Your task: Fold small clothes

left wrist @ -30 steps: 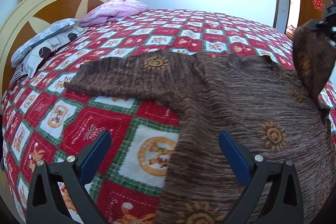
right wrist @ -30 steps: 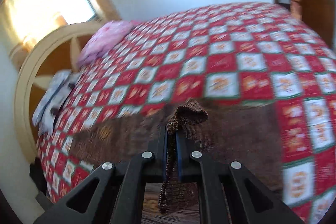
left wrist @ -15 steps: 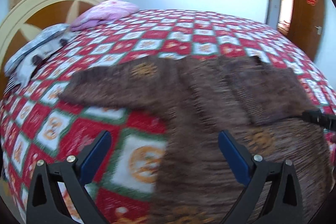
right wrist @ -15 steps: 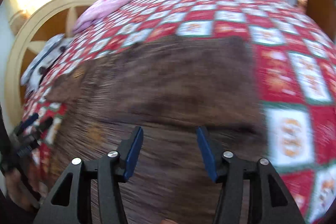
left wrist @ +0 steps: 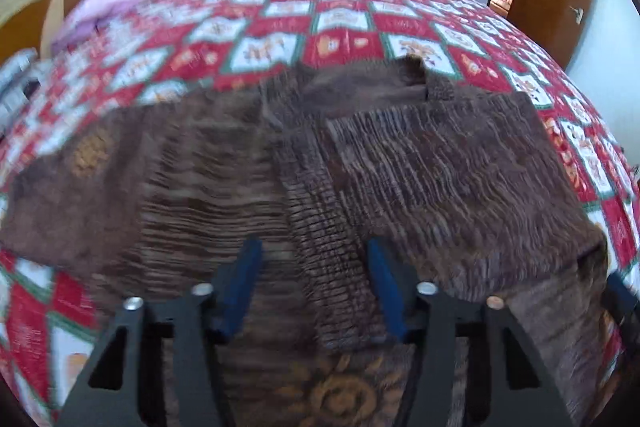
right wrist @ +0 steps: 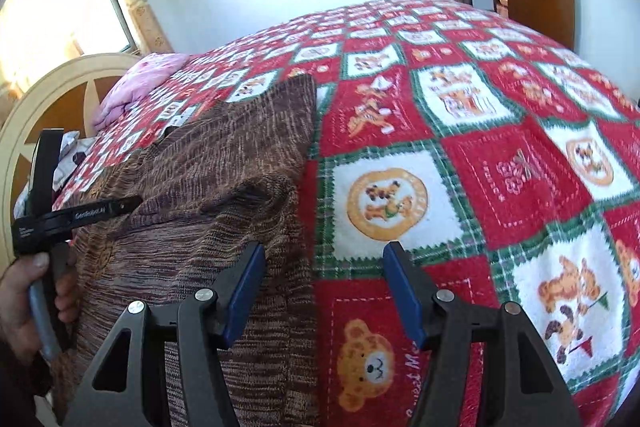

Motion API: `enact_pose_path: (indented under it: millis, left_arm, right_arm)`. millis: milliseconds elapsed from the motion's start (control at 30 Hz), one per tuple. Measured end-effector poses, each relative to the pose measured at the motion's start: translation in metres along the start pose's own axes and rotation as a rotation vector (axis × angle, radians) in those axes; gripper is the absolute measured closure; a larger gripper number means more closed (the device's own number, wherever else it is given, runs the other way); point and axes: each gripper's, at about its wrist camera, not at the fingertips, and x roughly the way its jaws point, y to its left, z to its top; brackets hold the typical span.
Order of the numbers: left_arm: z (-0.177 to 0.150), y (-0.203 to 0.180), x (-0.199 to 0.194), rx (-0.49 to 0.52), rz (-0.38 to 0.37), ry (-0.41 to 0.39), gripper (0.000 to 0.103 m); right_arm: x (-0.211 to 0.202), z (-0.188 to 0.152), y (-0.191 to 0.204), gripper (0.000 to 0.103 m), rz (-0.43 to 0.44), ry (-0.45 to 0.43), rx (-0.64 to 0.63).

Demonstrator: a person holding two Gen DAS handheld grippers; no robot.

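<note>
Though blurred, brown knit sweater point(left wrist: 400, 163) lies w/ sleeve folded.

Left gripper point(left wrist: 312, 283) tilts steeply down with its jaws closing, right gripper point(right wrist: 324, 291) angles down with its jaws opening and nothing pinched, while a bare hand point(right wrist: 24, 303) grips the left handle.

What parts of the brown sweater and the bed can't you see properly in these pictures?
- Brown sweater: its hem is cut off by the bottom edge in both wrist views.
- Its outstretched sleeve: smeared by motion blur in the left wrist view.
- Left gripper: jaws closing; blur hides whether the pads touch the knit.
- Headboard: partly hidden behind the pink pillow and the frame edge, right wrist view.
</note>
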Motion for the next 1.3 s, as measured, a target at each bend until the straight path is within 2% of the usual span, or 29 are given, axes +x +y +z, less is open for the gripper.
enact_pose_path:
  millis: [33,67,100,200,467,567,633,700,733,800,867,933,1000,1100,1200,1267,1300]
  left_arm:
    - [0.001,0.000,-0.002,-0.016,-0.003,-0.035,0.056]
    - [0.002,-0.002,-0.002,-0.008,-0.014,-0.045,0.081]
    - [0.003,-0.005,-0.003,0.004,-0.020,-0.042,0.091]
    - [0.004,-0.015,-0.009,0.037,-0.021,-0.058,0.094]
    - [0.012,0.005,-0.044,0.032,-0.022,-0.163,0.094]
    - [0.007,0.006,-0.031,0.062,0.001,-0.143,0.094]
    - [0.002,0.007,-0.019,0.056,0.016,-0.114,0.092]
    - [-0.001,0.011,-0.008,0.027,0.030,-0.097,0.085]
    - [-0.002,0.014,-0.003,0.014,0.037,-0.087,0.081]
    - [-0.003,0.017,-0.004,-0.014,0.062,-0.091,0.062]
    - [-0.002,0.019,-0.011,-0.015,0.031,-0.100,0.059]
    - [-0.003,0.024,-0.019,-0.021,-0.002,-0.102,0.059]
    - [-0.005,0.037,-0.032,-0.060,-0.028,-0.133,0.059]
    - [-0.003,0.056,-0.042,-0.095,-0.071,-0.143,0.059]
    - [0.010,0.071,-0.032,-0.148,-0.129,-0.107,0.059]
    - [0.023,0.075,-0.017,-0.183,-0.201,-0.063,0.059]
    - [0.028,0.073,-0.008,-0.185,-0.211,-0.033,0.060]
  right_arm:
    - [-0.001,0.000,0.001,0.037,0.004,-0.004,-0.005]
    - [0.000,-0.001,0.002,0.033,0.006,-0.001,-0.006]
    - [0.002,-0.001,0.002,0.032,0.007,0.008,-0.002]
    - [0.001,-0.004,0.001,0.032,0.005,0.006,-0.001]
    - [0.003,-0.006,0.003,0.032,-0.014,0.006,-0.009]
    - [-0.001,-0.003,0.009,0.032,-0.040,-0.006,-0.035]
    - [-0.009,0.006,0.027,0.032,-0.032,-0.040,-0.099]
    - [-0.014,0.017,0.050,0.032,-0.007,-0.079,-0.184]
    - [-0.012,0.024,0.064,0.032,0.020,-0.071,-0.239]
    - [0.004,0.033,0.079,0.032,0.074,-0.013,-0.283]
    - [0.029,0.036,0.080,0.032,0.085,0.054,-0.253]
    - [0.055,0.028,0.072,0.032,0.052,0.174,-0.214]
    - [0.054,0.017,0.070,0.031,0.033,0.126,-0.238]
    - [0.051,0.014,0.072,0.031,0.025,0.120,-0.246]
    - [0.050,0.014,0.072,0.031,0.022,0.112,-0.247]
    - [0.047,0.012,0.069,0.031,0.034,0.102,-0.237]
    - [0.048,0.013,0.067,0.031,0.044,0.098,-0.226]
